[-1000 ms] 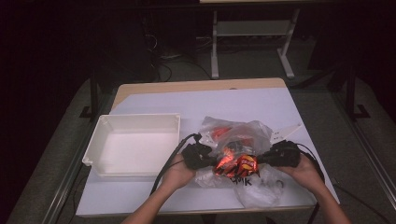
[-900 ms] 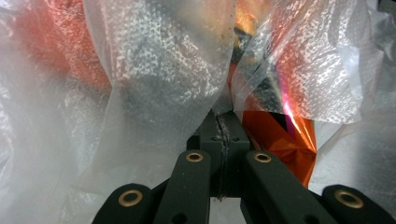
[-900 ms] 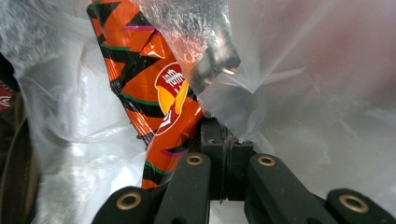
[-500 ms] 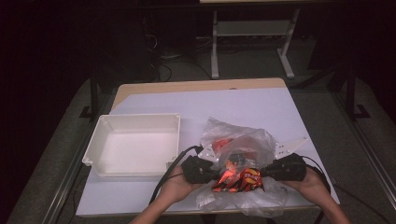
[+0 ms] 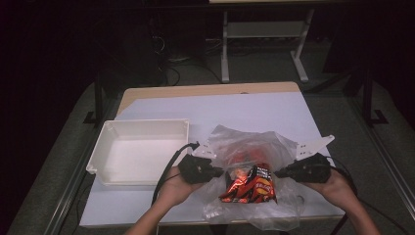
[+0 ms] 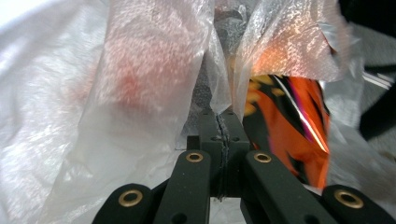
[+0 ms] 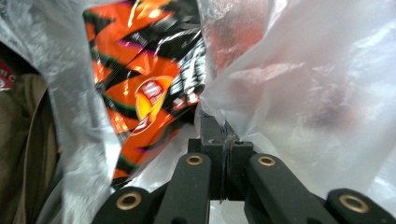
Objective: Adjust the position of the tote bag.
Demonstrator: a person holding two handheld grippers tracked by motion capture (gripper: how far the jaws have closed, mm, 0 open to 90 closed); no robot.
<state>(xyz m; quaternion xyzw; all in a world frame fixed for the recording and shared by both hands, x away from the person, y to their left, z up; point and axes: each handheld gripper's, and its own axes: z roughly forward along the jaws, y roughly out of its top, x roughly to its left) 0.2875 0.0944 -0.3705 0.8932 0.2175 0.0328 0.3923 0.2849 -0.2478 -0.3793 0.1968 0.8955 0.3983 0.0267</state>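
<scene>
On the worktop (image 5: 147, 205), right of the white tray (image 5: 142, 152), the left gripper (image 5: 215, 172) and right gripper (image 5: 283, 173) each have fingers clamped on the clear plastic bag (image 5: 254, 147) at near centre, orange snack packet (image 5: 249, 185) inside.

We've got plenty of open room on the far half of the pale lilac table top (image 5: 254, 105). On our left, the shallow white plastic tray (image 5: 142, 128) blocks that side. Right up front, the crinkly clear plastic bag (image 5: 254, 144) with the orange-and-black snack packet (image 5: 249, 185) fills the gap between both hands.
</scene>
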